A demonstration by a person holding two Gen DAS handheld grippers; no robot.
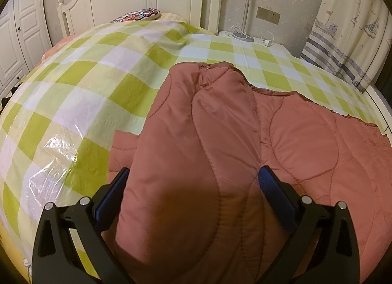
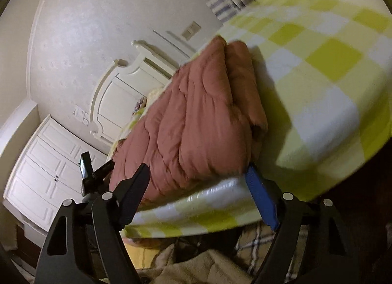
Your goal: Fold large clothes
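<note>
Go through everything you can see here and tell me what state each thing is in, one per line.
Quilted garment: partly folded, bunched, lying on the bed.
Left gripper: fingers wide, bulky fold of the garment between them.
Right gripper: open, at the garment's near edge, gripping nothing.
Checked bedsheet: spread over the bed, under clear plastic.
Wardrobe doors: closed.

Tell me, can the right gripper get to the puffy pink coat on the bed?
Probably yes. The right gripper is open, right at the bed's edge, and the quilted pink coat lies just ahead of its fingers with nothing between them.
</note>
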